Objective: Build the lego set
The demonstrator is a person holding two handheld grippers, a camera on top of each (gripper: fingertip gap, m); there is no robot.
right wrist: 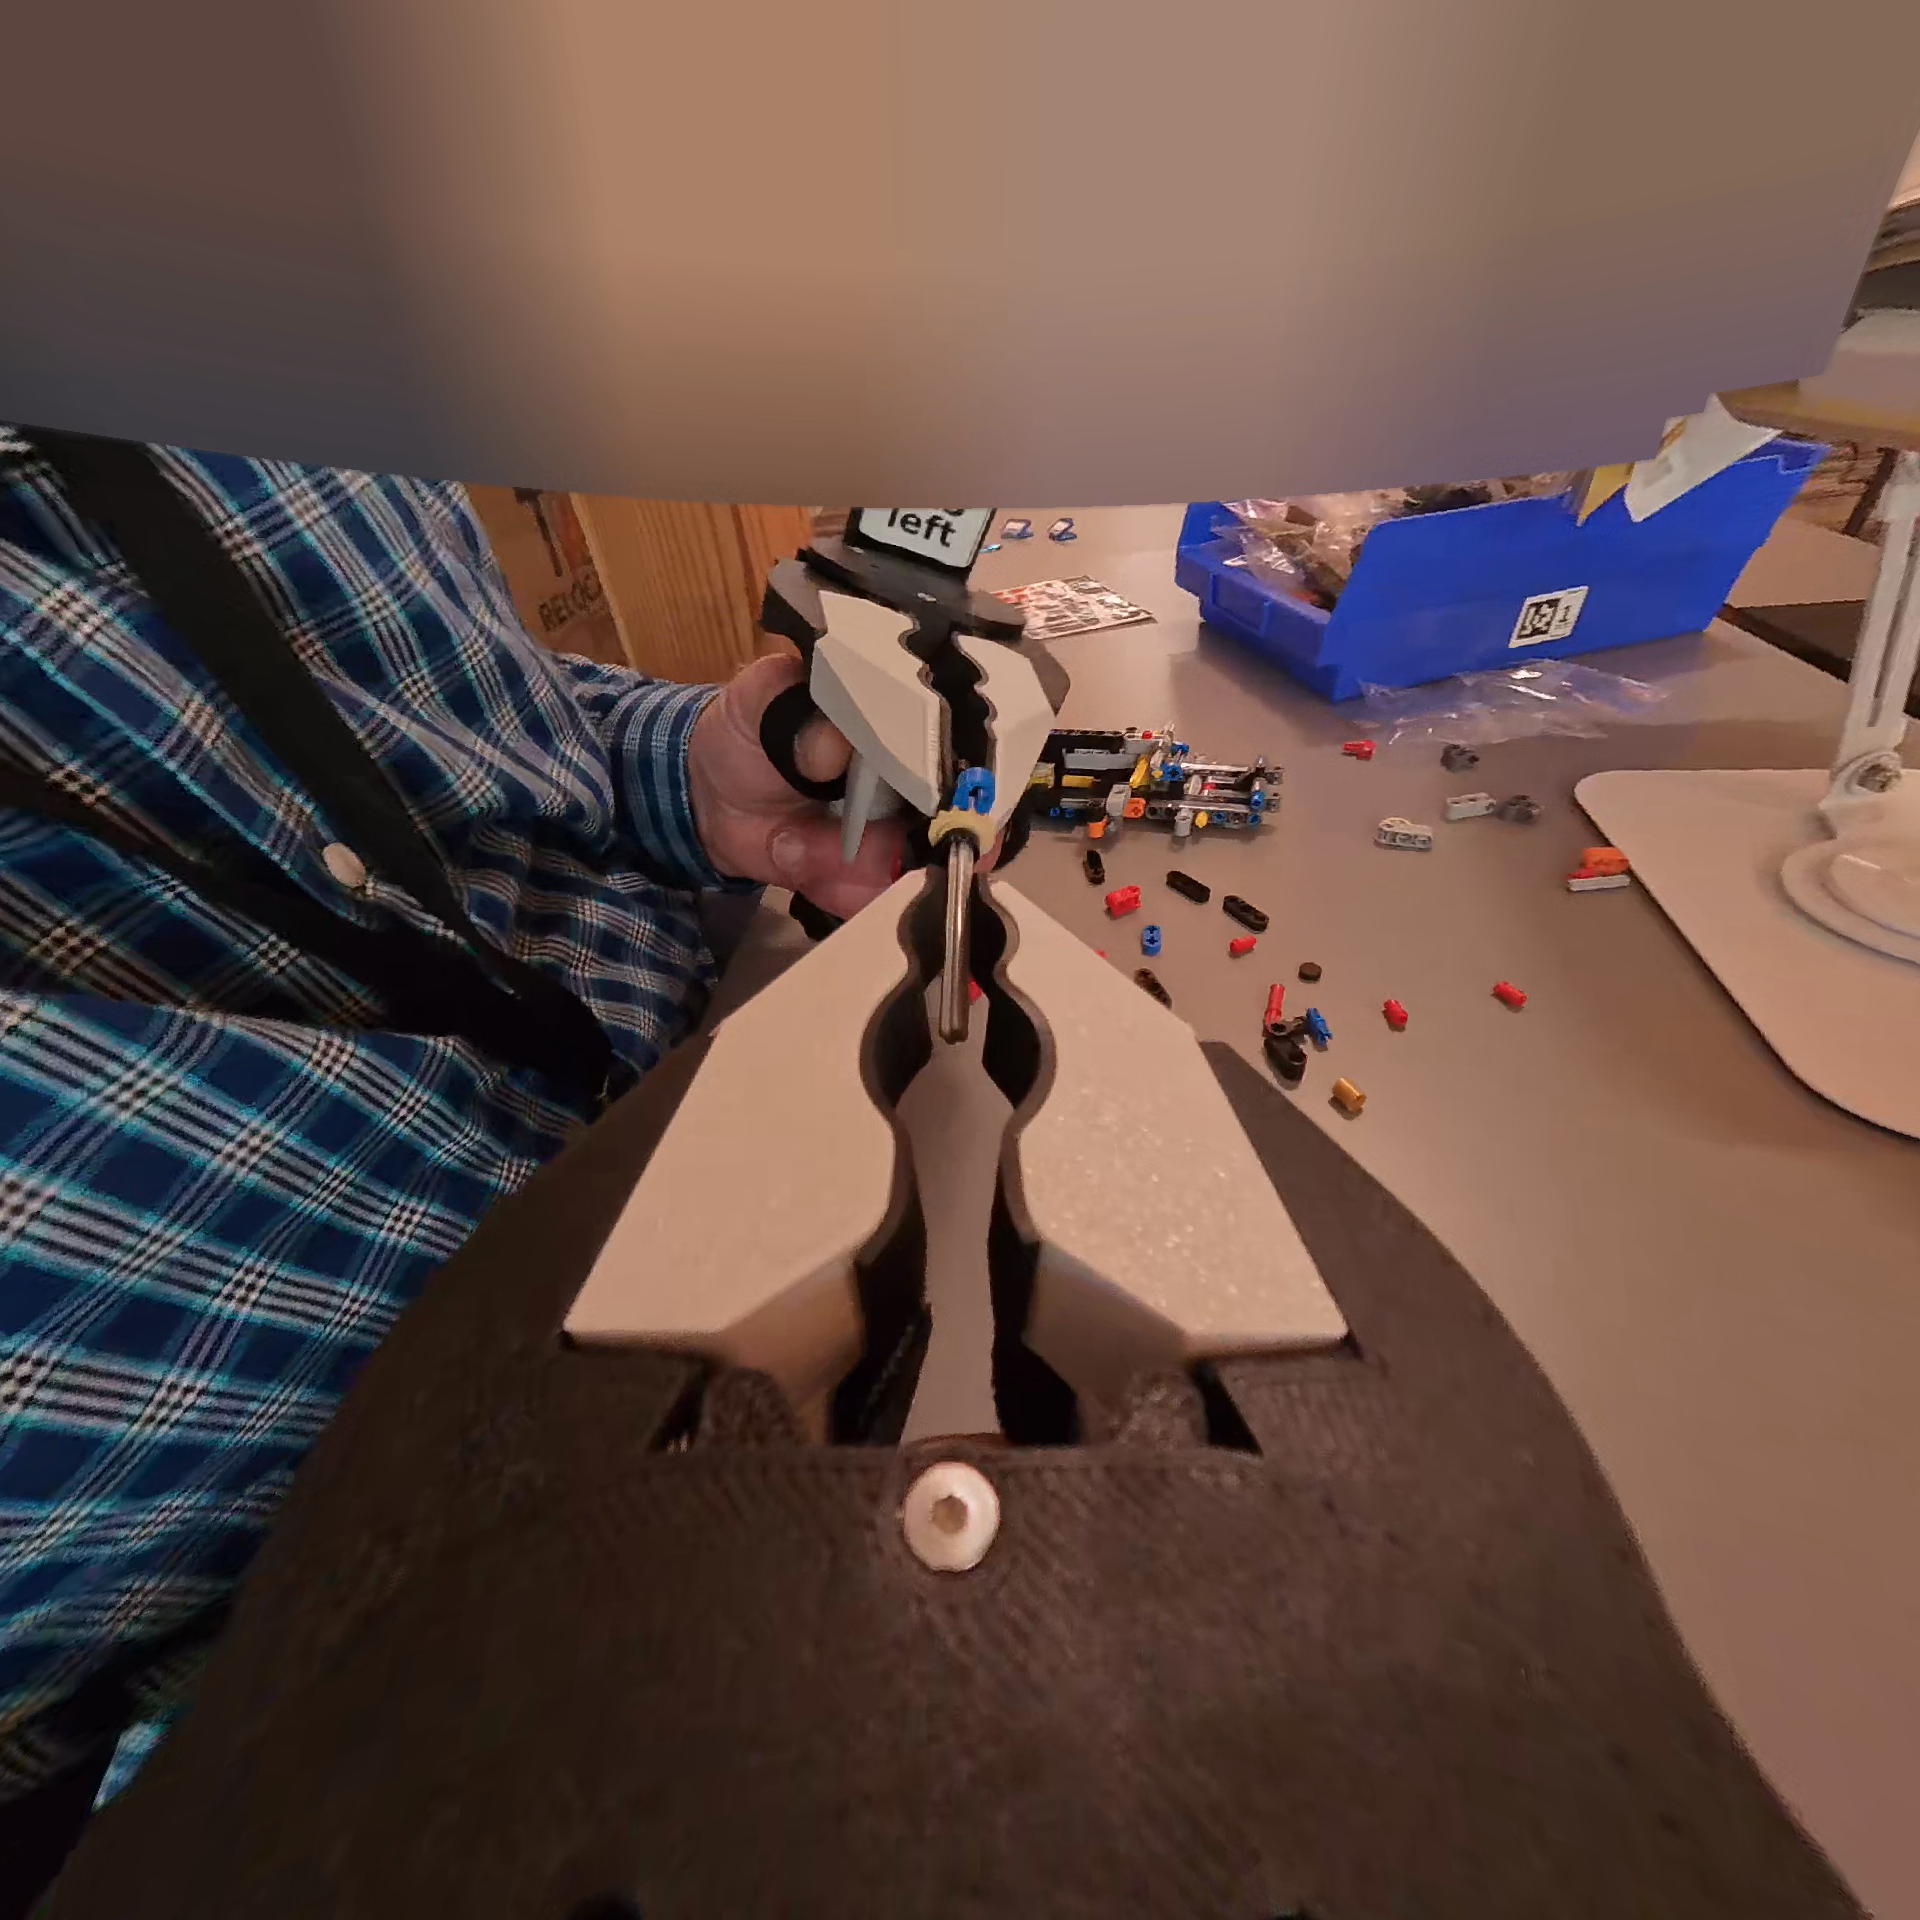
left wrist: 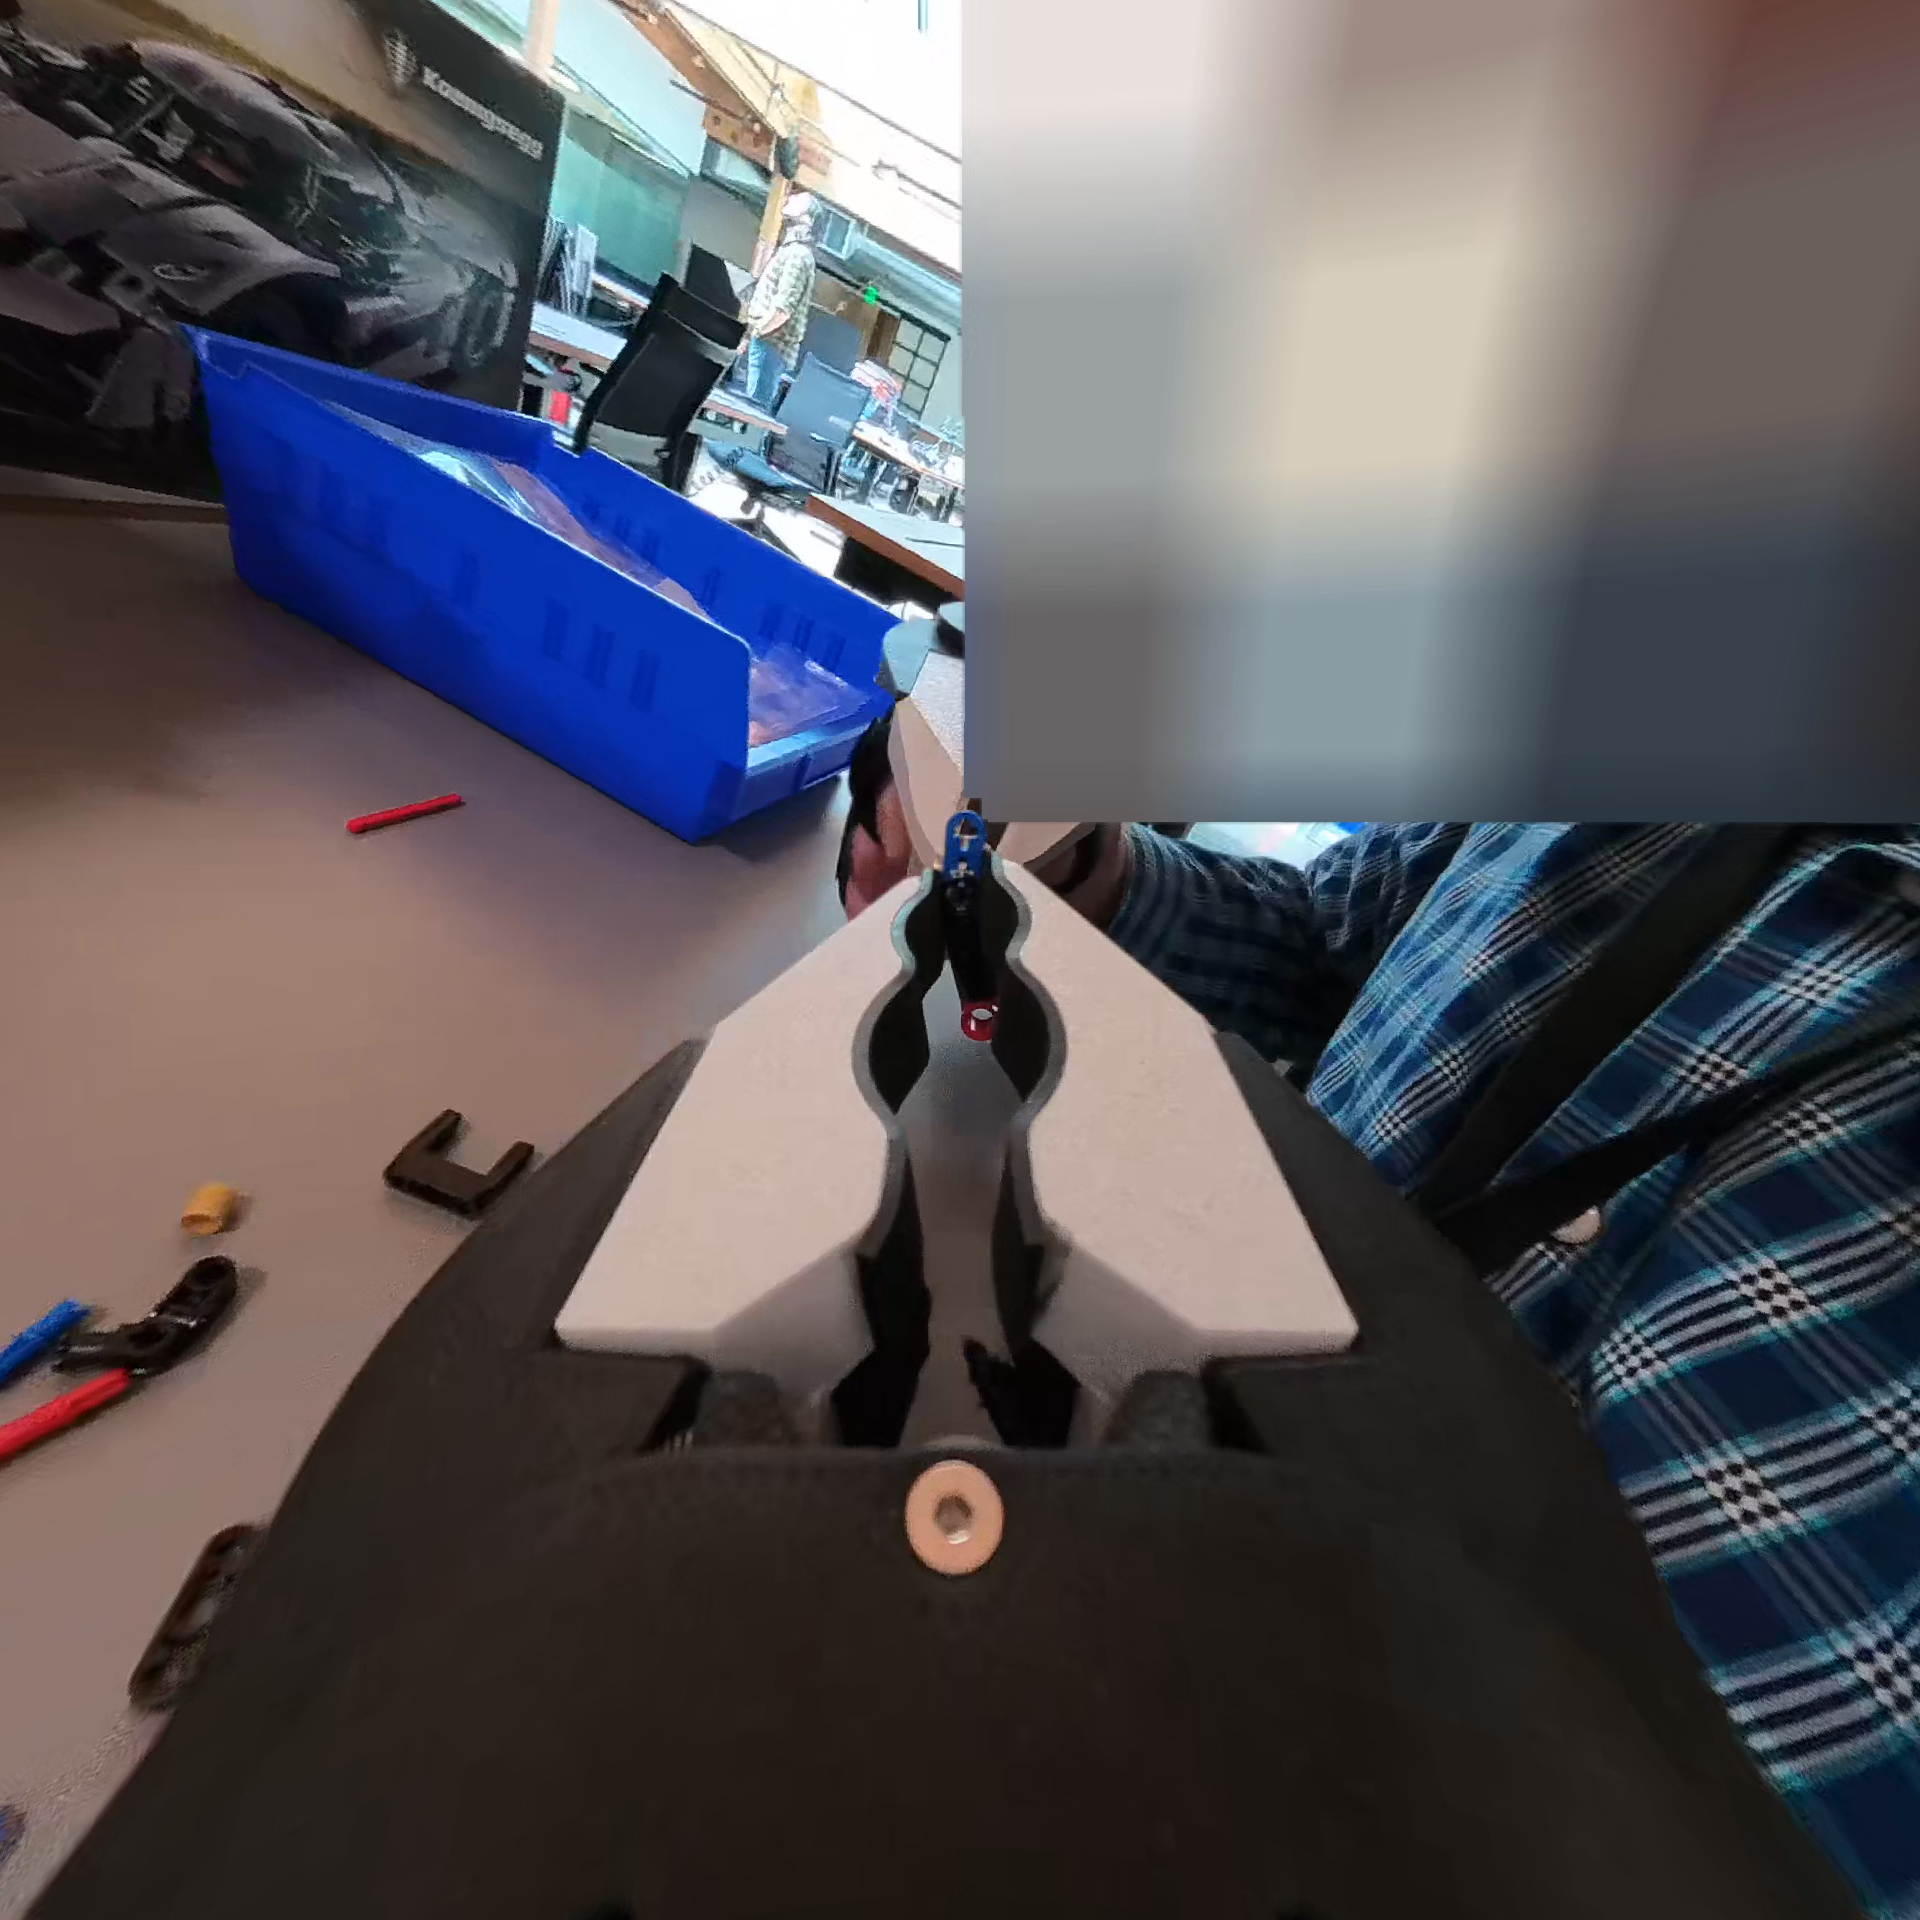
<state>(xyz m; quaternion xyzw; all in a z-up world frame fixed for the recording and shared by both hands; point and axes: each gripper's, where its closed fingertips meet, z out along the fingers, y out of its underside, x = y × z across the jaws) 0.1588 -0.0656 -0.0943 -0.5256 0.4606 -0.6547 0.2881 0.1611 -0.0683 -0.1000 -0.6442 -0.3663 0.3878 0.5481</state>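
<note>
Where the two tools meet above the counter's (right wrist: 1455, 1299) edge, a small lego piece is gripped from both ends: the left hand-held gripper (left wrist: 961, 914) is clenched on its black shaft, which ends in a blue connector (left wrist: 963, 840) beyond the tips and a red ring (left wrist: 979, 1020) nearer the camera. From the right wrist view the right hand-held gripper (right wrist: 954, 914) is closed almost fully on a metal rod (right wrist: 953, 935) that runs into a yellow collar and blue end cap (right wrist: 971, 795), just at the tips of the other tool (whose grey fingers point down toward it). A hand (right wrist: 769, 800) in a plaid sleeve holds that far tool. Beyond, on the counter, sits the partly built lego chassis (right wrist: 1164, 784), with loose red, black, blue and yellow pieces (right wrist: 1288, 1029) scattered near it. A blue bin (right wrist: 1455, 613) holding plastic bags stands farther back, and a white lamp base (right wrist: 1745, 914) rests to the right. The left wrist view shows another blue bin (left wrist: 499, 592), a red axle (left wrist: 405, 812) and a black bracket (left wrist: 457, 1164).
</note>
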